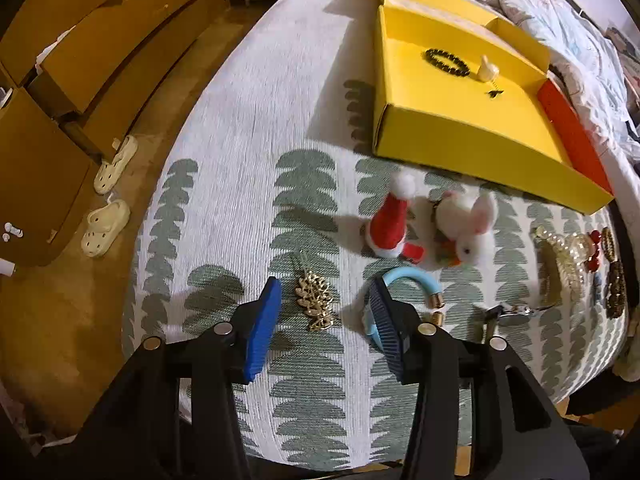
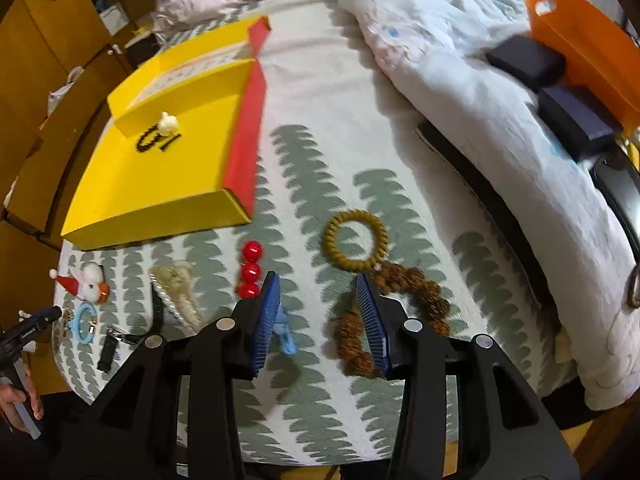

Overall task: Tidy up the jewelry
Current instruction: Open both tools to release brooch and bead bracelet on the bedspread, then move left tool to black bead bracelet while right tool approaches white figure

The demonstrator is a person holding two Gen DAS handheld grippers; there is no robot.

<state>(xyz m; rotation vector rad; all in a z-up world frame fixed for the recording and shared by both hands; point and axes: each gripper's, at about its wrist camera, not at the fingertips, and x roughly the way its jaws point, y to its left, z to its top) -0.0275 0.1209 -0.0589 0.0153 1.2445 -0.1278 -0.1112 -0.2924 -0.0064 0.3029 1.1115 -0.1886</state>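
Observation:
A yellow box (image 1: 460, 128) lies open on the bed and holds a black bead bracelet (image 1: 447, 62) and a small white charm (image 1: 489, 69); it also shows in the right wrist view (image 2: 152, 192). My left gripper (image 1: 326, 300) is open and empty, with a gold leaf hair clip (image 1: 314, 304) between its fingers and a light blue bangle (image 1: 408, 288) at its right finger. My right gripper (image 2: 318, 298) is open and empty above the bedspread, between red beads (image 2: 251, 266) and a brown bead bracelet (image 2: 408, 304). A mustard coil hair tie (image 2: 354, 245) lies just ahead.
A Santa-hat clip (image 1: 390, 224) and a white bunny clip (image 1: 470, 226) lie before the box. A pearl clip (image 2: 178, 294) and a blue trinket (image 2: 286, 336) lie nearby. A quilt (image 2: 460, 80), an orange basket (image 2: 588, 44) and slippers (image 1: 106, 224) on the floor are around.

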